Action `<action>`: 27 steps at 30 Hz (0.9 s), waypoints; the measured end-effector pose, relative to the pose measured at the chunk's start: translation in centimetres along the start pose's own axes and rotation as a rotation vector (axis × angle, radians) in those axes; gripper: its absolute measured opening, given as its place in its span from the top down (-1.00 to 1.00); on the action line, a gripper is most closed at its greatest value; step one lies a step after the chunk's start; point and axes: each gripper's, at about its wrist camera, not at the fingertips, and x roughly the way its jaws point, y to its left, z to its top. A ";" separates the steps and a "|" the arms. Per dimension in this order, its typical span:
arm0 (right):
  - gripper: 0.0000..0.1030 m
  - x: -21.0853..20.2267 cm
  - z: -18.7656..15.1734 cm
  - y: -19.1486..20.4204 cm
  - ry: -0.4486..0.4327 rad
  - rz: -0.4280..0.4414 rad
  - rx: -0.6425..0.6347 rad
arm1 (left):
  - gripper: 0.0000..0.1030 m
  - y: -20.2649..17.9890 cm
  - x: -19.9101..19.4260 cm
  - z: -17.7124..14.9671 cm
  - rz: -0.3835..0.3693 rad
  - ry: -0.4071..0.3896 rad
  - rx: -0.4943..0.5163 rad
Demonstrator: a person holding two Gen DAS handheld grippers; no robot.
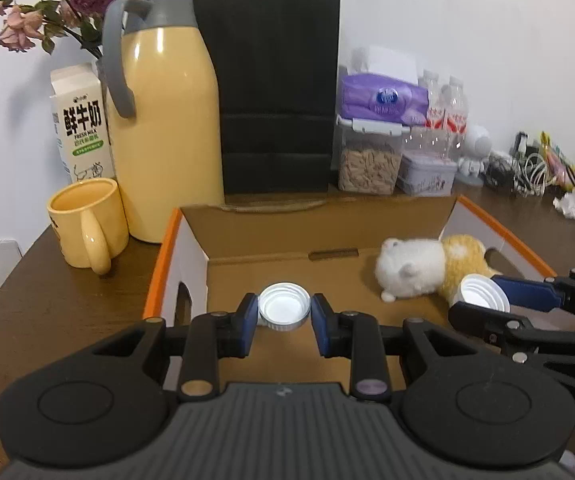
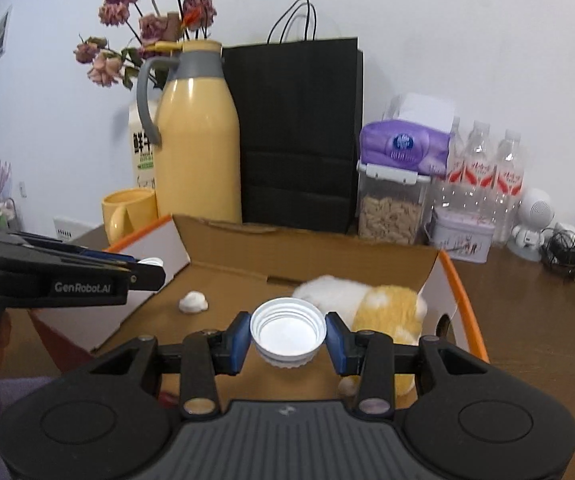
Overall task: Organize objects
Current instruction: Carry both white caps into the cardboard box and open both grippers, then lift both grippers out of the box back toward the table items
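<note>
I have a white lid in each claw: my left gripper (image 1: 284,312) pinches a shallow ribbed cap (image 1: 283,307), my right gripper (image 2: 287,340) a taller threaded cap (image 2: 287,330), both hollow side up above the open cardboard box (image 1: 247,224). Released carelessly, one could bounce off the plush toy (image 2: 371,304) lying beyond and skip over the wall.

Plush toy (image 2: 383,308) blurred and partly behind the lid (image 2: 287,330), flowers (image 1: 47,12) cropped at top

Milk carton (image 1: 81,120): "鲜牛奶", "FRESH MILK" | left claw (image 2: 149,266) side: "GenRobot.AI" | other labels too blurred to read
</note>
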 end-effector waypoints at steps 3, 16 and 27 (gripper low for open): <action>0.25 0.3 -0.4 0.0 0.016 -0.001 0.006 | 0.43 -0.3 0.3 -0.3 0.002 0.009 0.010; -0.40 -0.3 -0.6 0.0 0.000 -0.019 0.012 | -0.90 -0.5 -1.3 -0.2 0.020 -0.086 0.008; -1.00 -0.9 -0.2 -0.7 -0.026 -0.051 0.048 | -1.00 -0.1 -2.2 0.0 0.017 -0.132 -0.021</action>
